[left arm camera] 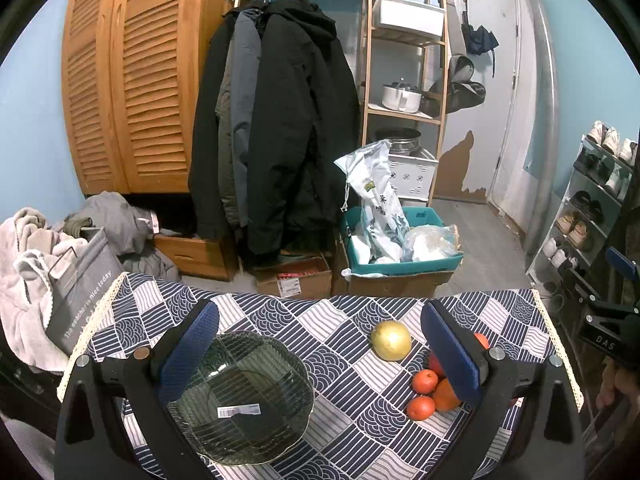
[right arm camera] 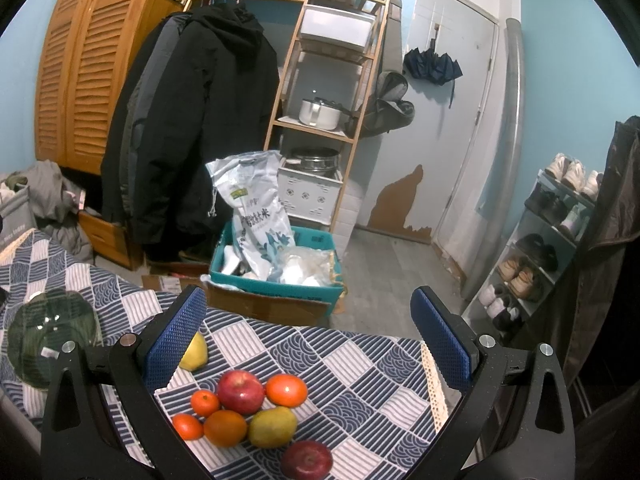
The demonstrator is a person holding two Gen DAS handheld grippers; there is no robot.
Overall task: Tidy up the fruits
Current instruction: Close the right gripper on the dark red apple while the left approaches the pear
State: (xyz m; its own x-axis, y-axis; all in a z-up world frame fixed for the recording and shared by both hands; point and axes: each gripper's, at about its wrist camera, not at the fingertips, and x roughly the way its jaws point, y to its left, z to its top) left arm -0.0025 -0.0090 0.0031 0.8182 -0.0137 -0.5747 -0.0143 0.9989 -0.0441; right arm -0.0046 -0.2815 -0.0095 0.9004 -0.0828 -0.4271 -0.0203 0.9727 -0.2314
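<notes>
Fruits lie grouped on the patterned tablecloth [right arm camera: 360, 364] toward its right side. In the right wrist view a red apple [right arm camera: 241, 391] sits in the middle of the cluster, touching a small tangerine [right arm camera: 205, 403] on its left and close beside an orange-red tomato-like fruit [right arm camera: 287, 390] on its right. In front of these lie another tangerine [right arm camera: 187, 426], an orange [right arm camera: 225, 428] and a yellow-green mango [right arm camera: 273, 427], pressed together in a row. A second red apple [right arm camera: 307, 460] rests just apart at the near edge. A yellow pear-like fruit [right arm camera: 194, 354] sits a little away, partly hidden behind a blue pad.

The green glass plate [left arm camera: 280, 412] stands well to the left of the fruit, a barcode label showing through it.

The left gripper [left arm camera: 320, 350] hangs above the table with its jaws spread wide, holding nothing; one finger overlaps the plate, the other the fruit cluster. The right gripper [right arm camera: 308, 344] is likewise spread wide and empty, hovering over the fruit.

Behind the table, dark coats [left arm camera: 276, 120] hang from a rail beside a wooden louvred wardrobe [left arm camera: 132, 80].
</notes>
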